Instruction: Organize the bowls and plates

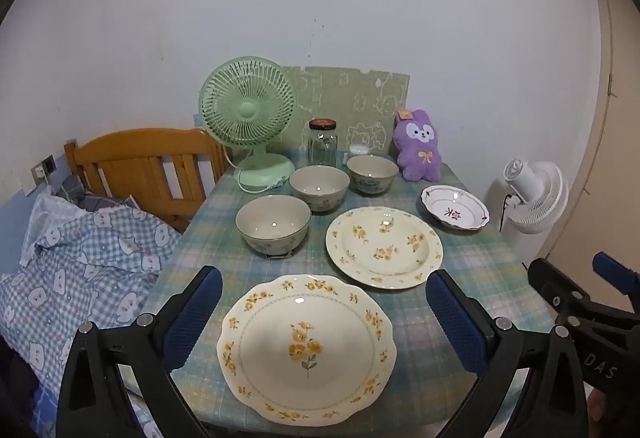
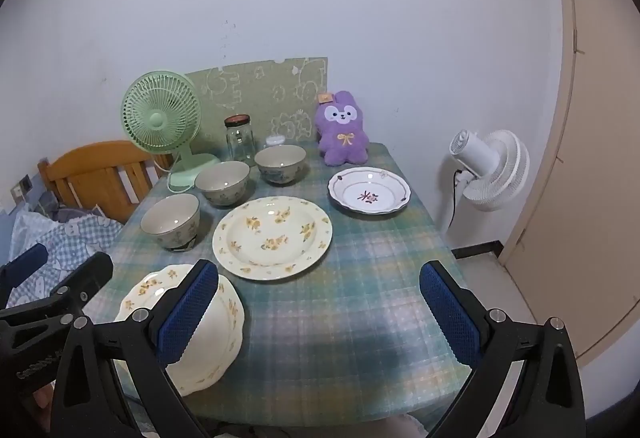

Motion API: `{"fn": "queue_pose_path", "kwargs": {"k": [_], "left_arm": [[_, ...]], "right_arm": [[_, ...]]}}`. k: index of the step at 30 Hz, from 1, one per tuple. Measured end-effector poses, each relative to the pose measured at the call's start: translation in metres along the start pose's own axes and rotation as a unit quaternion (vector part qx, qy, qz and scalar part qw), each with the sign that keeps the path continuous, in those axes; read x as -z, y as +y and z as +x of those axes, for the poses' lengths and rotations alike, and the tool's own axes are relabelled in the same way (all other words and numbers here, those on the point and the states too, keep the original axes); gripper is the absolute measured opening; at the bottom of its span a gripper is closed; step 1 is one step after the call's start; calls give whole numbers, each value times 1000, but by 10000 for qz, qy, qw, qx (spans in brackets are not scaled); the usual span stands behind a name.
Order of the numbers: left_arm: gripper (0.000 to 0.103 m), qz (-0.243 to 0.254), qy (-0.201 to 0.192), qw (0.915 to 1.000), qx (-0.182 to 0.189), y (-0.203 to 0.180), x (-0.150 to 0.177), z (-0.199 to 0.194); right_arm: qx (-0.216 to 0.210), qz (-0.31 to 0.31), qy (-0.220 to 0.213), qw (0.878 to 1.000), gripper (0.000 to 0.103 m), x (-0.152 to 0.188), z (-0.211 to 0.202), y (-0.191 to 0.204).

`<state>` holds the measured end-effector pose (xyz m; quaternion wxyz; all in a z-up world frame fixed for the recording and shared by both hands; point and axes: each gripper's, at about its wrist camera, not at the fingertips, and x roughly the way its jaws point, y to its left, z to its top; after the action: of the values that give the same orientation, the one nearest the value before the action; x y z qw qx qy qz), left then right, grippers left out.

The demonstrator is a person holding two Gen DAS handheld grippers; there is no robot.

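The left tool hangs with its ribbed blue pads spread wide and nothing between them, and the cream scalloped-edge ceramic plate with yellow flowers lies flat straight ahead of it, centred in the gap, at the near edge of the tabletop with its plaid blue-green cloth. The right tool is likewise released and empty; that same plate sits off to its left, partly behind its left pad, so the left tool looks the nearer and better lined up. Just beyond the left tool's reach lies the round cream rimmed plate with scattered yellow blossoms, and farther right the small white wavy-rimmed dish with a red motif. Three glazed beige stoneware bowls run diagonally away to the left, each standing apart, upright, smooth and glossy.
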<state>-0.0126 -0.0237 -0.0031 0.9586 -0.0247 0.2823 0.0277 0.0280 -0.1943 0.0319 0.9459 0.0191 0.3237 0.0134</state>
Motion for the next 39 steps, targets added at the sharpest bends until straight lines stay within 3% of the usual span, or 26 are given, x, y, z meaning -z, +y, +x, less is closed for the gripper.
{"fn": "queue_pose_path", "kwargs": {"k": [12, 39], "left_arm": [[103, -25, -47, 9996, -266, -2, -5, -6], [102, 114, -90, 9997, -170, -10, -3, -6]], "right_arm": [[-33, -142, 22, 9999, 102, -4, 0, 3], [-3, -13, 21, 10000, 102, -5, 0, -5]]}}
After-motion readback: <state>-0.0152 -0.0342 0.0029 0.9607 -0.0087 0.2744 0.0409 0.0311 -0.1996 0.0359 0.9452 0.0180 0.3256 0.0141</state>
